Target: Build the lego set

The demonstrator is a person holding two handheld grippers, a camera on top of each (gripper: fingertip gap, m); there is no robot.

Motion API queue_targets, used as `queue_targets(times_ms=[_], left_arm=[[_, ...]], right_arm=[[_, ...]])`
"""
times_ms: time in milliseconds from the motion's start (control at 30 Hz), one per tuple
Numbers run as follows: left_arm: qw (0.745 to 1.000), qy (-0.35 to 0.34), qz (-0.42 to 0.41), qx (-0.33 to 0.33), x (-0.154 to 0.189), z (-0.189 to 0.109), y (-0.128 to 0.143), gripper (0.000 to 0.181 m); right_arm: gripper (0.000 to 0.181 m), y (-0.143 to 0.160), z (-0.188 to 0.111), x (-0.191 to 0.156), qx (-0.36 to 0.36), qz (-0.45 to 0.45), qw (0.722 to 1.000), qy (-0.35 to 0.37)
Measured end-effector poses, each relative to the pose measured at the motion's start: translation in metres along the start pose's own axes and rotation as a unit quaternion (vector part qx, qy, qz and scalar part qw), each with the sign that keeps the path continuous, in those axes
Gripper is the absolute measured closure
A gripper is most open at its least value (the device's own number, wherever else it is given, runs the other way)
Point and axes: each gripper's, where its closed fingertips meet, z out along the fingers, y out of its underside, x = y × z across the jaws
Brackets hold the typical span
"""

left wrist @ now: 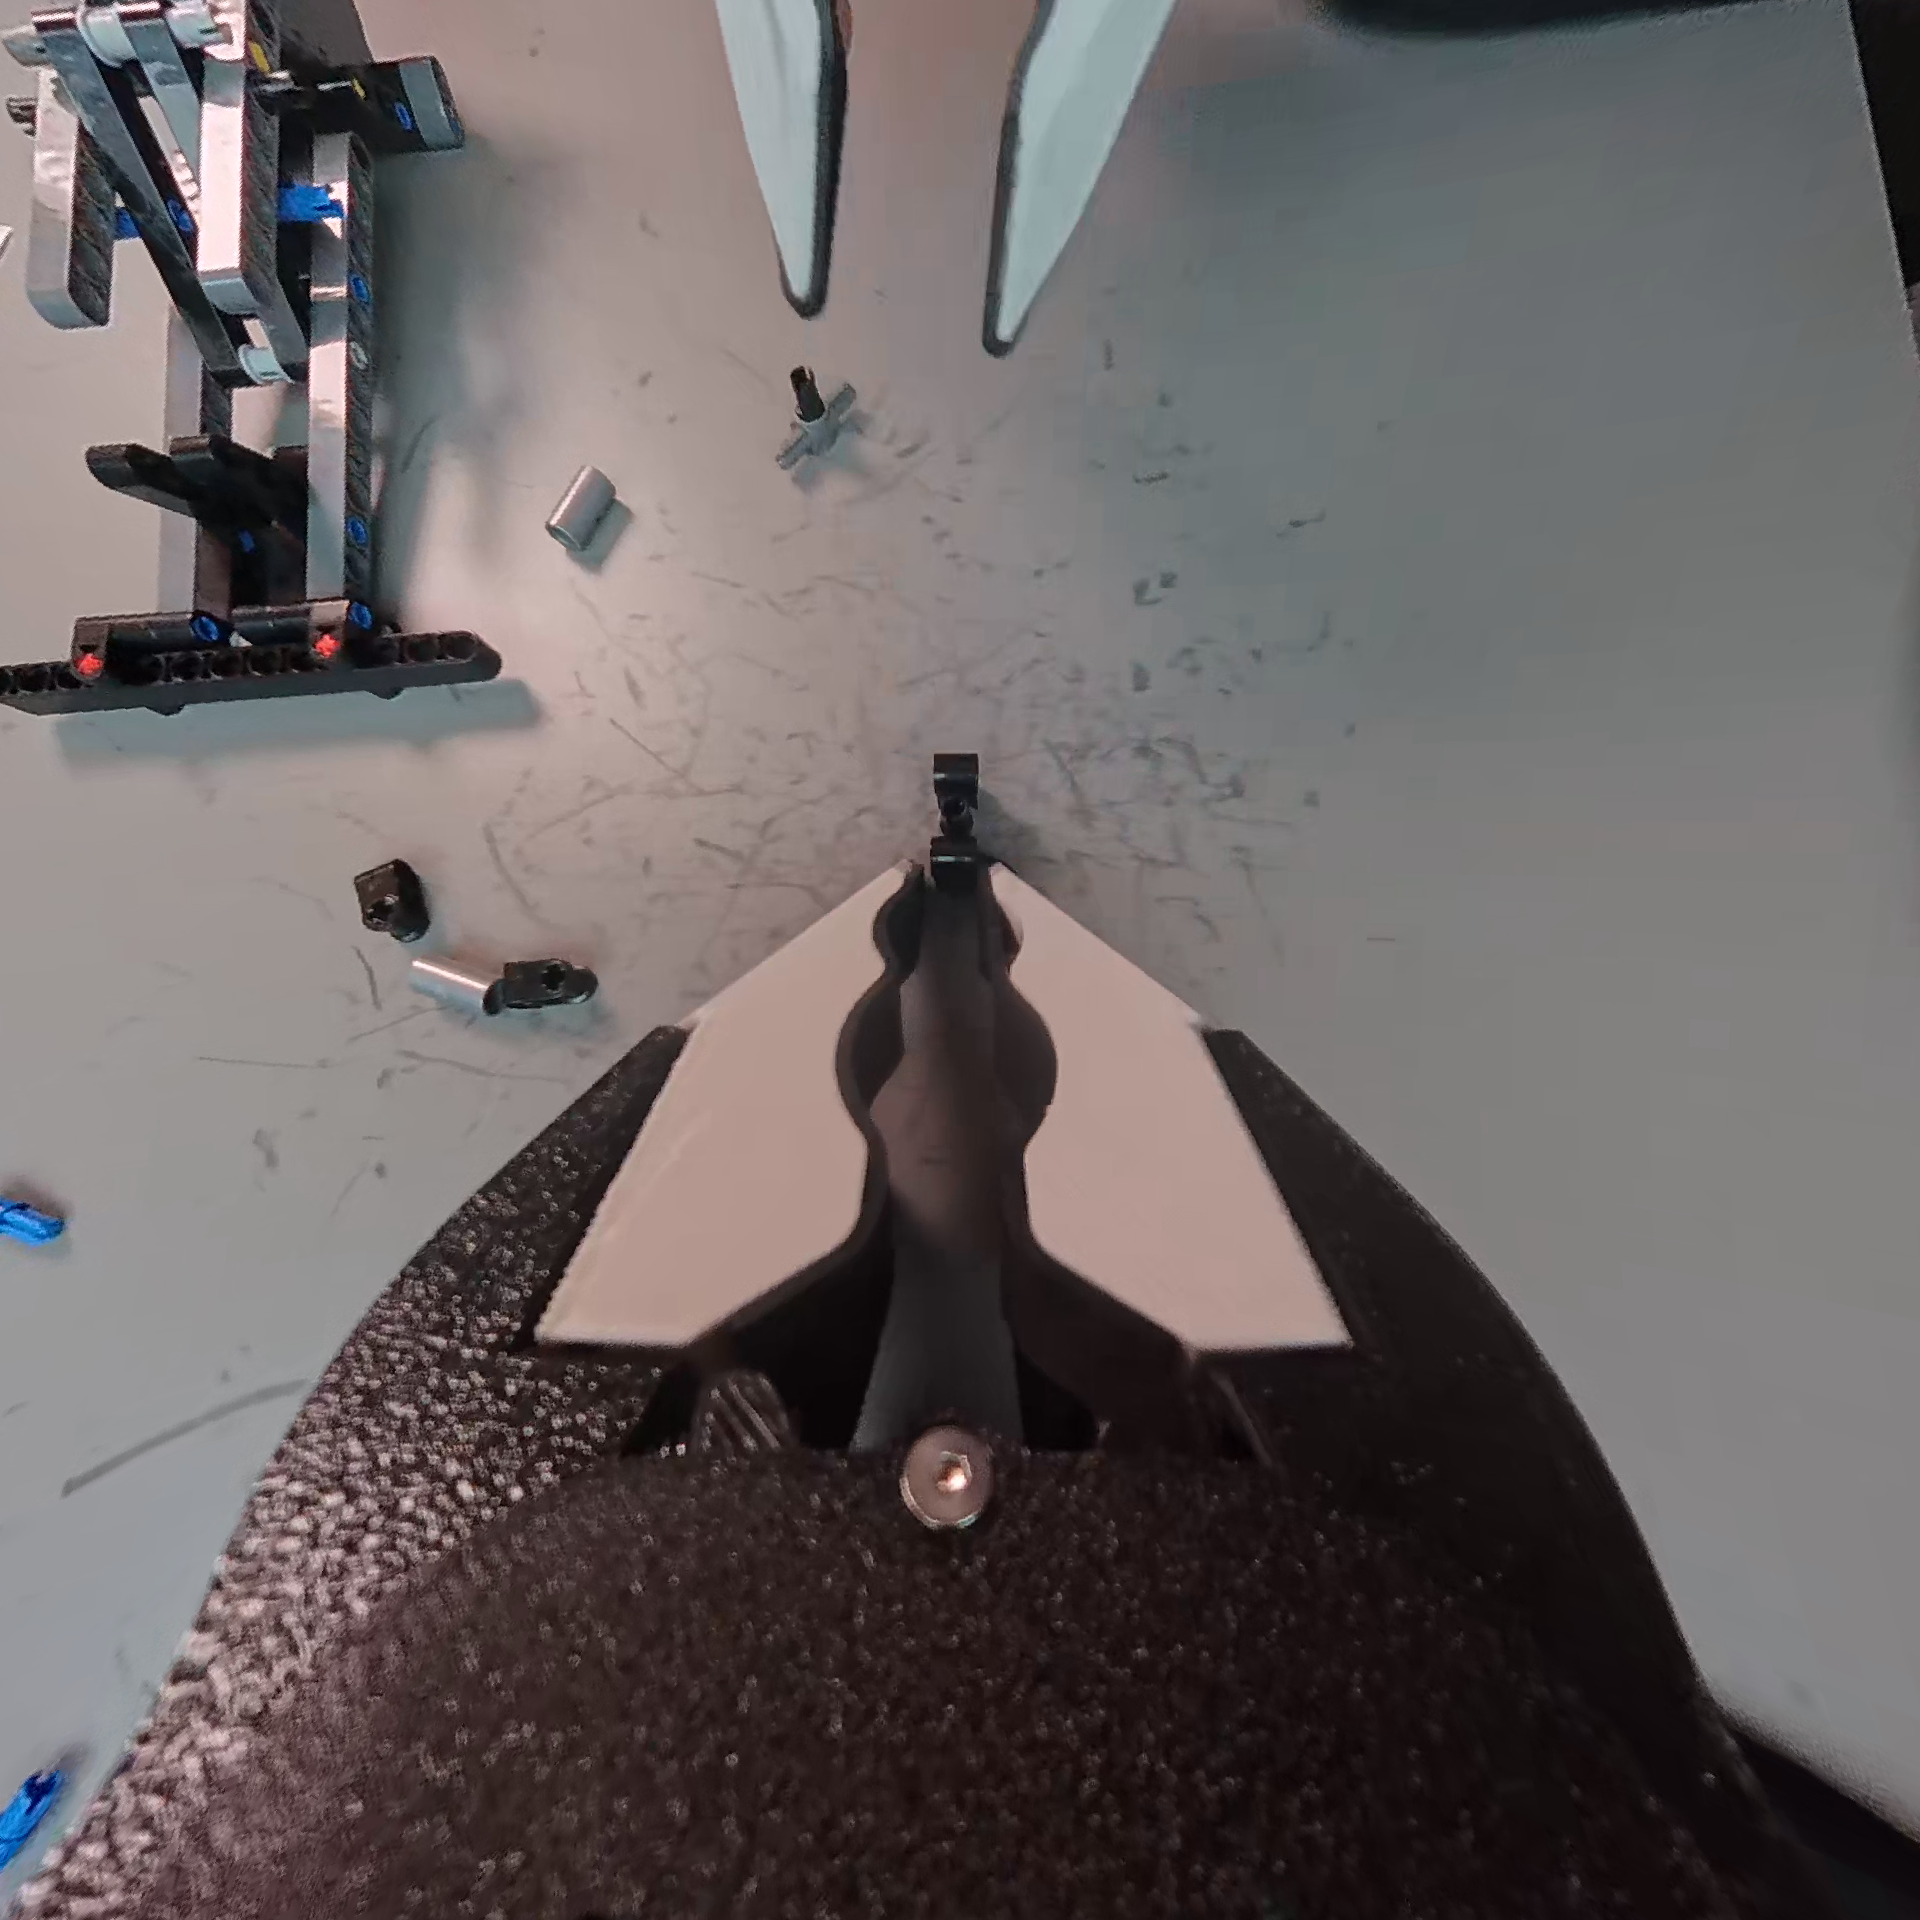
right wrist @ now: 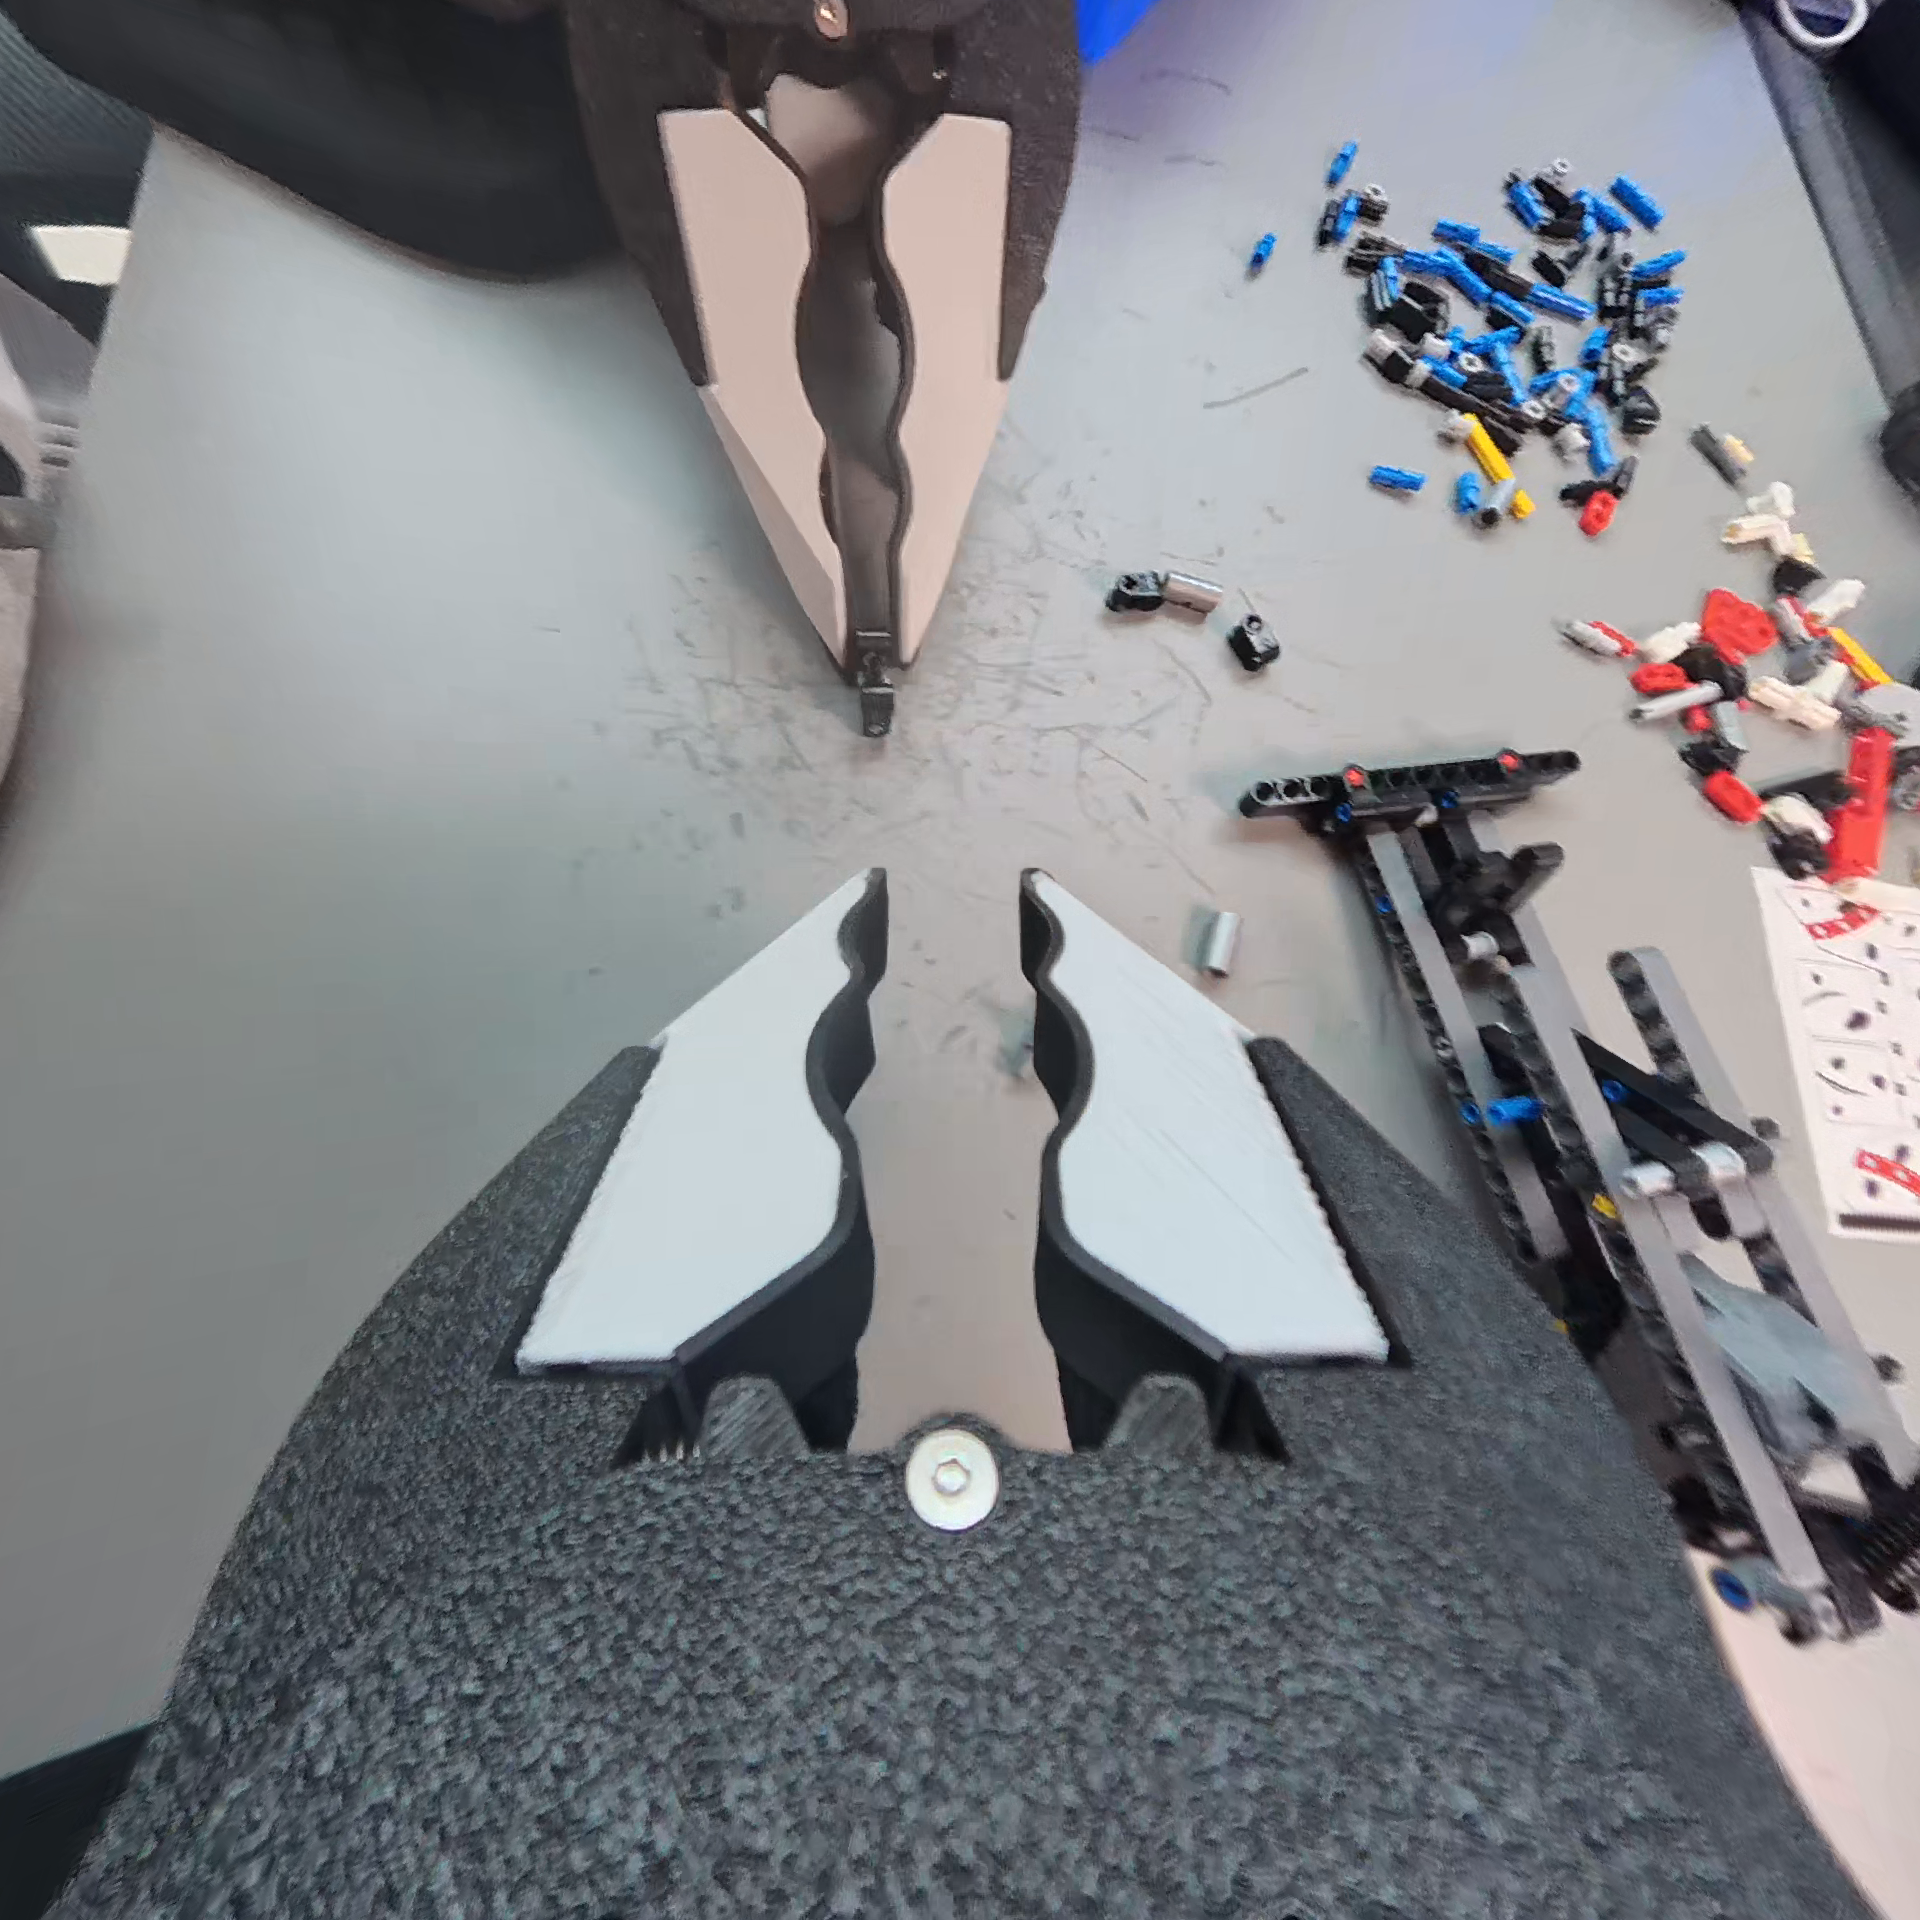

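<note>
My left gripper point(left wrist: 956, 871) is shut on a small black connector point(left wrist: 954, 816) that sticks out past its tips, just above the grey table. It also shows in the right wrist view point(right wrist: 878, 652), holding the connector point(right wrist: 873, 691). My right gripper point(right wrist: 954, 883) is open and empty, facing the left one; in the left wrist view point(left wrist: 904, 312) it hovers beyond a grey cross axle with a black pin point(left wrist: 821, 416). The partly built black and grey lego frame point(left wrist: 260, 364) lies at the left, and at the right in the right wrist view point(right wrist: 1558, 1039).
Loose parts lie near the frame: a grey sleeve point(left wrist: 587, 509), a black connector point(left wrist: 390, 899), a sleeve joined to a black connector point(left wrist: 499, 982). A blue and black parts pile point(right wrist: 1507, 312), a red and white pile point(right wrist: 1766, 675) and a sticker sheet point(right wrist: 1849, 1049) lie at the right. About 9 cm separates my left fingertips from my right.
</note>
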Motion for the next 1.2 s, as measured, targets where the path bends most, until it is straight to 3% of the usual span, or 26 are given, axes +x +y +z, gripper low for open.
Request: queue_targets(times_ms=[167,433,600,700,767,833,1033,1200], left_arm=[[1.0,-0.007,-0.007,-0.006,-0.005,-0.005,0.005,0.165],[0.999,-0.015,-0.035,-0.009,-0.021,-0.02,0.019,0.162],[0.998,0.015,-0.037,0.041,-0.008,-0.019,-0.004,0.147],[1.0,0.002,-0.018,0.019,-0.004,-0.003,-0.009,0.149],[1.0,0.004,-0.003,-0.003,-0.001,0.003,-0.007,0.172],[1.0,0.02,0.004,-0.014,0.002,-0.001,-0.002,0.172],[0.999,-0.015,-0.029,-0.036,-0.026,-0.038,0.037,0.172],[0.998,-0.017,-0.056,-0.014,-0.033,-0.047,0.035,0.156]], right_arm=[[0.158,0.02,-0.017,0.029,-0.002,0.041,0.998,0.049],[0.157,0.054,-0.009,0.021,-0.06,0.07,0.996,0.01],[0.154,0.056,0.002,0.016,-0.074,0.066,0.995,0.0],[0.153,0.055,0.009,0.016,-0.073,0.07,0.995,0.0],[0.153,0.054,0.01,0.018,-0.072,0.074,0.995,0.002],[0.154,0.054,0.01,0.017,-0.071,0.076,0.995,0.002],[0.155,0.053,0.011,0.017,-0.07,0.077,0.995,0.001],[0.158,0.052,0.012,0.016,-0.066,0.081,0.995,-0.001]])
